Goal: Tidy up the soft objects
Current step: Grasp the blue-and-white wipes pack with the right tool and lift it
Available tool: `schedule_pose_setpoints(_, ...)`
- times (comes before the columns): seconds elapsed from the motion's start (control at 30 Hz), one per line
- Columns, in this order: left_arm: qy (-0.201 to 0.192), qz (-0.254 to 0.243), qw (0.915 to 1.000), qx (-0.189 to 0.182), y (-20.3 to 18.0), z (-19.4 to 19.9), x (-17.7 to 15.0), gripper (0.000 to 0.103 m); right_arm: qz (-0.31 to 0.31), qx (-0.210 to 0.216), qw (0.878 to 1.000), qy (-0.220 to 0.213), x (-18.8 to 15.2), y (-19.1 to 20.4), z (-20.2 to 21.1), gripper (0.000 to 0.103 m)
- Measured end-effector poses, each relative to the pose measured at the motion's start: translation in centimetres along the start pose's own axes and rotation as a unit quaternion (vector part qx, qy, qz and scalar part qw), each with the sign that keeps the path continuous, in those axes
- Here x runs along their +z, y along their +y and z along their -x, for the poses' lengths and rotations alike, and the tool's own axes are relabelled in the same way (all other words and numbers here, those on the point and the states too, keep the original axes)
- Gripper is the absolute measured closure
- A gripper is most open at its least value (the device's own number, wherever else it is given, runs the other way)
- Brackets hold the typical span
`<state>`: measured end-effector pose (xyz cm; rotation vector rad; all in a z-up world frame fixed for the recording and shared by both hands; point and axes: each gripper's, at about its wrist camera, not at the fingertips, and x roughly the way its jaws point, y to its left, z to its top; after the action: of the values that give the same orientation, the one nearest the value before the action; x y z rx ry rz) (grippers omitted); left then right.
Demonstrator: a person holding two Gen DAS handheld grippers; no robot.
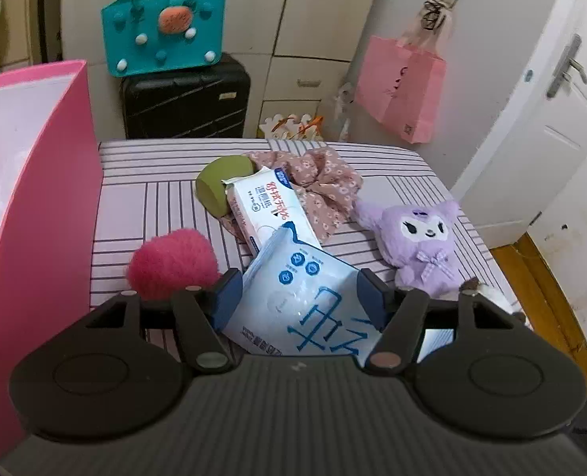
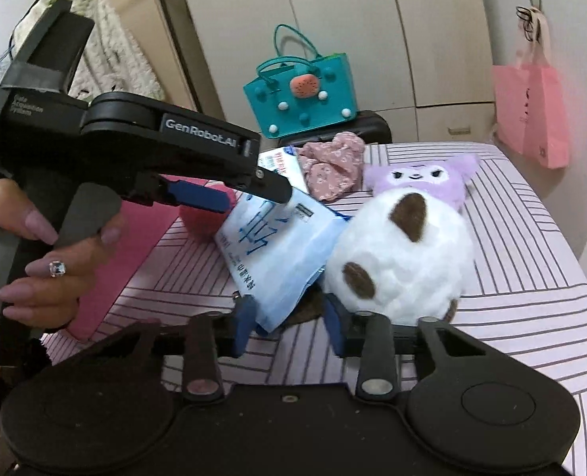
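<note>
Gripping the blue tissue pack (image 1: pixel 293 301) between the left gripper (image 1: pixel 297 297) pads, over the striped table (image 1: pixel 154 206) beside the pink box (image 1: pixel 35 198). Right gripper (image 2: pixel 289 317) parted around the pack's lower corner, pads apparently not pressing. Risk: slippery soft wrapper sliding free, or snagging the white plush (image 2: pixel 400 254) resting against it.

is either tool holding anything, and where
The left tool grips the blue pack across its width, near one end. The right tool has the pack's other corner between its jaws, not clamped.
</note>
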<state>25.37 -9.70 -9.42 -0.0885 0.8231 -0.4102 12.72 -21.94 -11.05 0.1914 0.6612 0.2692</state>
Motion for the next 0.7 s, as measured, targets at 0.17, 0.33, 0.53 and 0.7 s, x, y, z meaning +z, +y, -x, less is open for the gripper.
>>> schedule_pose_setpoints(0.17, 0.008, 0.017, 0.9998, -0.001, 0.2, -0.5, 0.3, 0.040, -0.039, 0.029, 0.999, -0.006, -0.1, -1.0, 0.2, 0.087)
schedule_pose_setpoints(0.33, 0.004, 0.019, 0.9998, 0.000, 0.2, -0.3, 0.0, 0.039, -0.038, 0.040, 0.998, -0.008, -0.1, -1.1, 0.4, 0.097)
schedule_pose_setpoints(0.53, 0.020, 0.022, 0.9992, -0.027, 0.0, 0.5, -0.7, 0.037, -0.020, 0.054, 0.998, 0.030, 0.1, -2.8, 2.1, 0.102)
schedule_pose_setpoints(0.7, 0.028, -0.012, 0.9989, -0.035, -1.2, 0.9, -2.0, 0.033, -0.014, 0.026, 0.998, 0.056, 0.1, -5.1, 2.9, 0.102)
